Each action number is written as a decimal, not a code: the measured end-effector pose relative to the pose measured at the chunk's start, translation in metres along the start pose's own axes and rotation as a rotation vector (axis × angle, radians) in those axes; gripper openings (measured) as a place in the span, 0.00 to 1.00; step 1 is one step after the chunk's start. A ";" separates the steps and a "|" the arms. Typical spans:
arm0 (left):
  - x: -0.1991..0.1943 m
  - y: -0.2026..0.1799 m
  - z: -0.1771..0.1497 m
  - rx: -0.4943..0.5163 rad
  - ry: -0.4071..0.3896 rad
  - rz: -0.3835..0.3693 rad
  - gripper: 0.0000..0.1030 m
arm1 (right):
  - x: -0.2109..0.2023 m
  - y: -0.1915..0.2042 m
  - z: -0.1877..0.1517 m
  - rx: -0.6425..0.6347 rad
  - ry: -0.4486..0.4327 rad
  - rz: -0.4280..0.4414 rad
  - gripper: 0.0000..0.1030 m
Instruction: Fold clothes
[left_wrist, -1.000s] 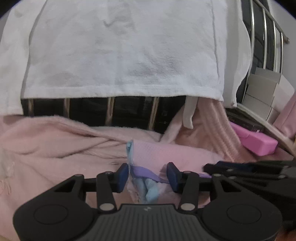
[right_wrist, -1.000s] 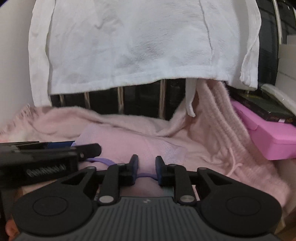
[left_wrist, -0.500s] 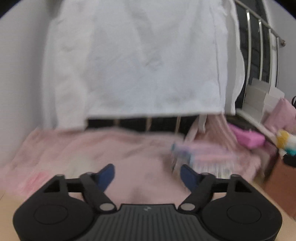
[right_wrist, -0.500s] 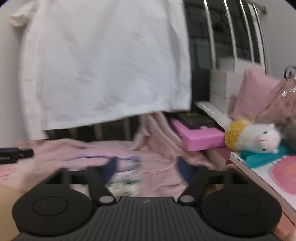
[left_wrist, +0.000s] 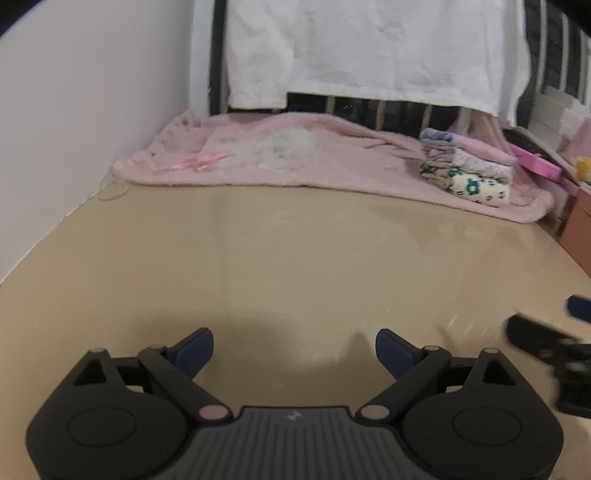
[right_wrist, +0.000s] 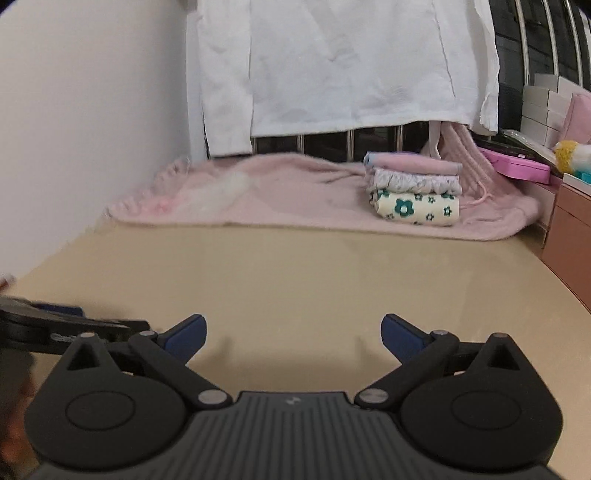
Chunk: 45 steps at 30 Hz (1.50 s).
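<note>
Both tongs hang spread and empty over the bare tan tabletop (right_wrist: 295, 280): the left gripper (left_wrist: 294, 347) has its blue-tipped fingers wide apart with nothing between them, and the right gripper (right_wrist: 291, 332) stands the same way, each showing at the edge of the other's view, side by side. The task's things lie well ahead of both tongs and off to their right — a stack of folded clothes (right_wrist: 413, 192) resting on a fluffy pink blanket (right_wrist: 288, 199) at the far edge of the table. Top of the stack is a pink piece (right_wrist: 417, 163), under it a pale frilled piece (right_wrist: 413, 181), and at the bottom a cream one printed with green flowers (right_wrist: 417, 210). The three already lie folded and squared one on another, as the task would leave them; no loose garment shows between the tongs. By the look of it this is light, limp cloth: it would sag and slip open if pinched at a single layer, and the stack would likely shear if pushed from one side. A sound hold would be on a folded edge, taking all layers at once, one gripper at each end. Behind the stack a white towel (right_wrist: 351, 62) hangs over a rail.
</note>
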<state>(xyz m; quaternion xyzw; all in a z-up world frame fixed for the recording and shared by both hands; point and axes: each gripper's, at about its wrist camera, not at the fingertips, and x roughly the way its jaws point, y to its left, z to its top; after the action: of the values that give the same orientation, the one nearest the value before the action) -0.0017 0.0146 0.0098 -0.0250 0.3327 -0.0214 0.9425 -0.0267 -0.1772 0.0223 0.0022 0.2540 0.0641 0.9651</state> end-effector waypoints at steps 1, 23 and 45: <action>0.000 0.002 -0.001 -0.010 0.002 0.010 0.92 | 0.004 0.002 -0.003 0.012 0.020 -0.011 1.00; 0.009 -0.002 0.001 0.057 0.034 0.054 1.00 | 0.035 0.015 -0.009 -0.002 0.178 -0.056 1.00; 0.001 -0.005 -0.005 0.061 0.033 0.037 1.00 | 0.034 0.014 -0.009 0.039 0.179 -0.114 1.00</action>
<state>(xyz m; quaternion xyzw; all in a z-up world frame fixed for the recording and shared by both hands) -0.0044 0.0095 0.0057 0.0101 0.3479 -0.0146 0.9374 -0.0031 -0.1598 -0.0017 0.0009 0.3401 0.0043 0.9404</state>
